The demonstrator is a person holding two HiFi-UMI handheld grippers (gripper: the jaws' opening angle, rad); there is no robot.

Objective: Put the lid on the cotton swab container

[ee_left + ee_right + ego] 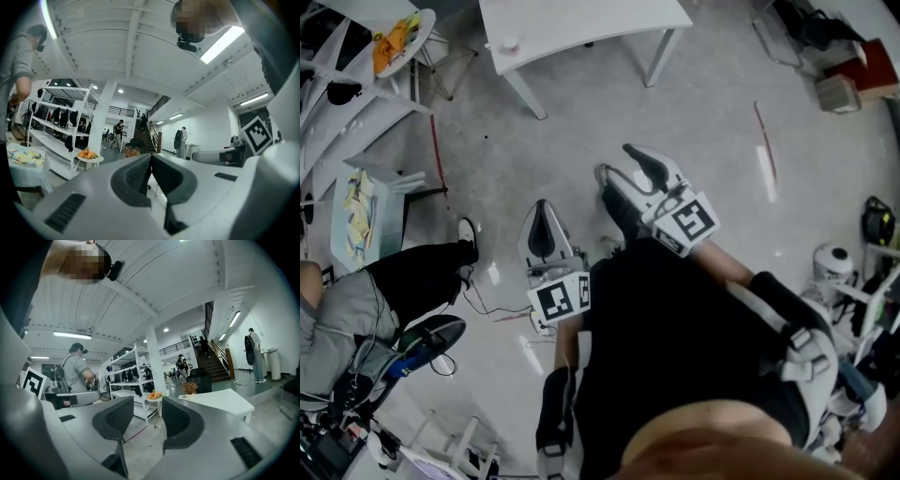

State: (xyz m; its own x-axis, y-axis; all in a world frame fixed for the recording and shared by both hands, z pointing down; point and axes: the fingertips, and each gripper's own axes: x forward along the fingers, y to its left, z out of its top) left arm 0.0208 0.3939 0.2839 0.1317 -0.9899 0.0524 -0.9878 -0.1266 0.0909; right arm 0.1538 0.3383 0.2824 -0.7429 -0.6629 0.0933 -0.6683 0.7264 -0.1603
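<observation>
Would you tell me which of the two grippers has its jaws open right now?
The right gripper: its jaws stand apart with nothing between them, whereas the left gripper has its jaws closed together.

**A:** Entry one: left gripper (542,204)?
**B:** Pale grey shell, black ribbed pads. Its cube carries black-and-white square markers.
**A:** Right gripper (616,159)?
**B:** Same grey shell and black pads, same black-and-white marker pattern.
**A:** Floor (703,103)?
**B:** Mottled light grey, crossed by a thin red strip (764,129).
**A:** Table (581,28)?
**B:** White top, white legs.
**A:** Round side table (427,26)?
**B:** White, carrying orange and yellow items (394,42).
**A:** Shelving (136,363)?
**B:** White frame with dark garments hung along it.
**A:** Clothing?
**B:** Wearer's shirt (675,337) is black. Seated person (356,314) wears a grey top and black trousers.
</observation>
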